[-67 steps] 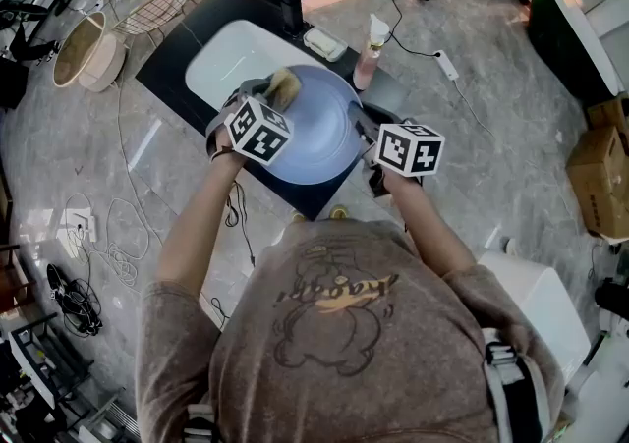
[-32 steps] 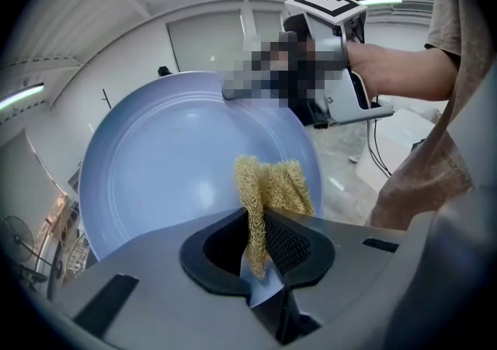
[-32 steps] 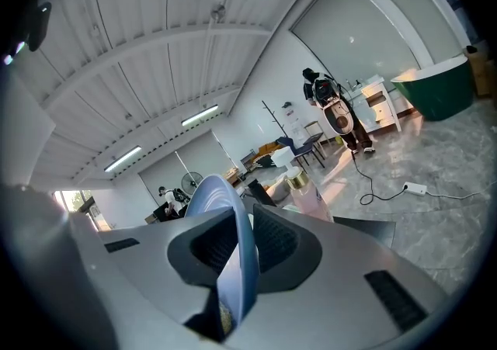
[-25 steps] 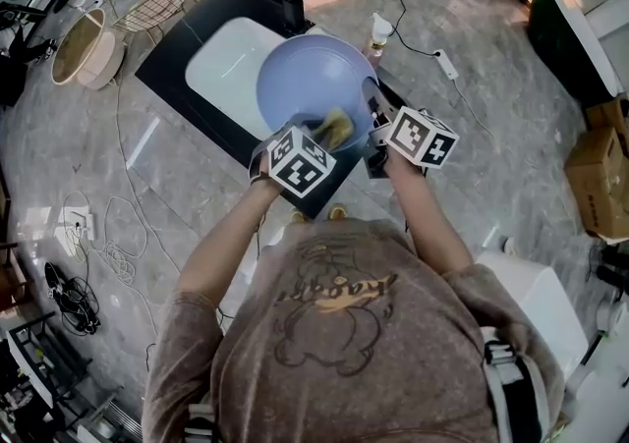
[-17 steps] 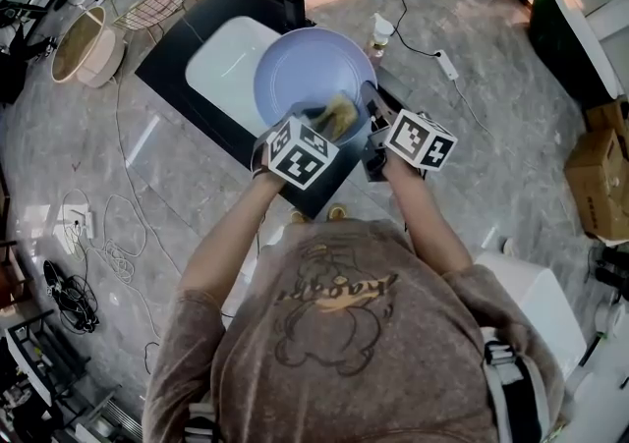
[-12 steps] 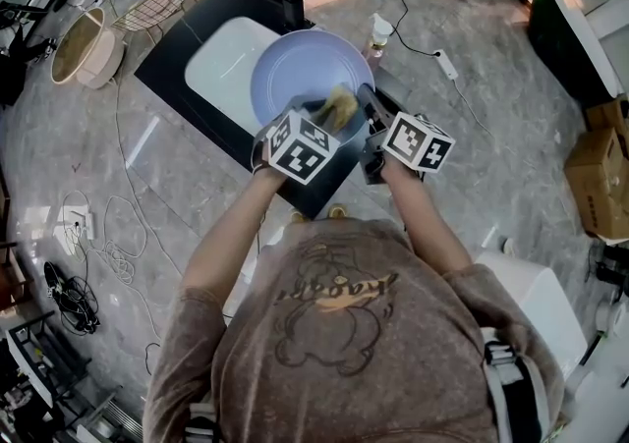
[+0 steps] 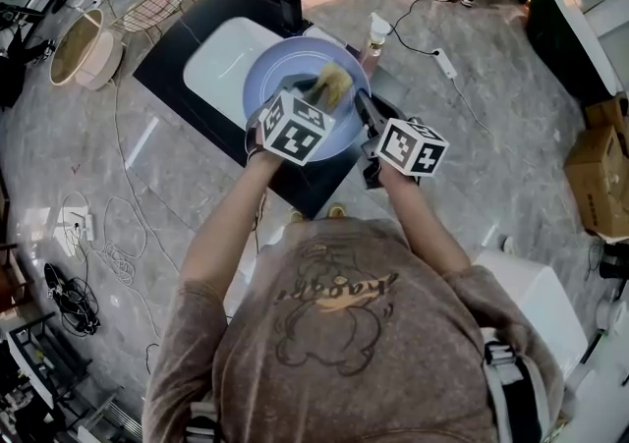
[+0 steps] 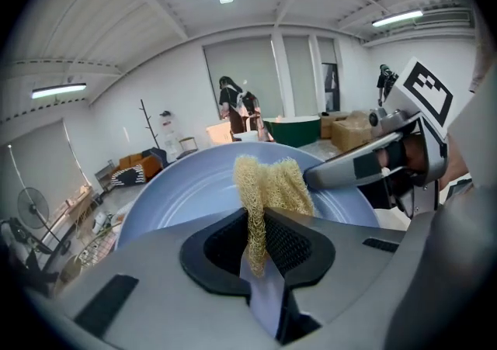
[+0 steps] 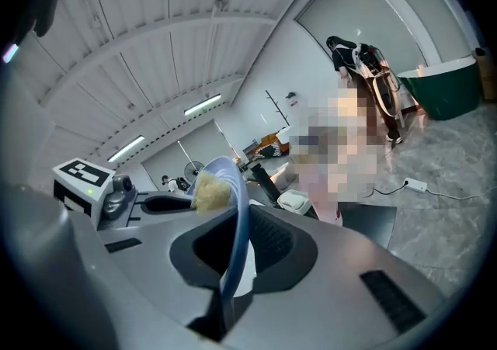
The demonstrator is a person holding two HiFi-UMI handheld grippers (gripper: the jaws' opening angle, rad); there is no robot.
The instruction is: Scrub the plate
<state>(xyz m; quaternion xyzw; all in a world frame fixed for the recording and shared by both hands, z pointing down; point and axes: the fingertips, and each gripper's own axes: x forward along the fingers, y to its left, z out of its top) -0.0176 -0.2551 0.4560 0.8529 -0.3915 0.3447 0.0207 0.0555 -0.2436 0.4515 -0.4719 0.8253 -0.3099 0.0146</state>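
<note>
Plate: the blue plate (image 7: 280,78) is being held tilted above the white sink (image 7: 218,58), probably so that runoff drops there.
Right gripper: the right gripper (image 9: 233,263) is pinching the plate's rim edge-on to steady it, and its jaws have just been closing tighter.
Left gripper: the left gripper (image 8: 260,244) is clamping a yellow loofah (image 8: 268,181) and pressing it against the plate's face.

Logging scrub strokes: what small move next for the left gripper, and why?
Probably sweep the yellow mesh scrubber toward the round blue plate's near side: the left gripper holds it at the far side; the right gripper's jaws just closed further on the rim.
</note>
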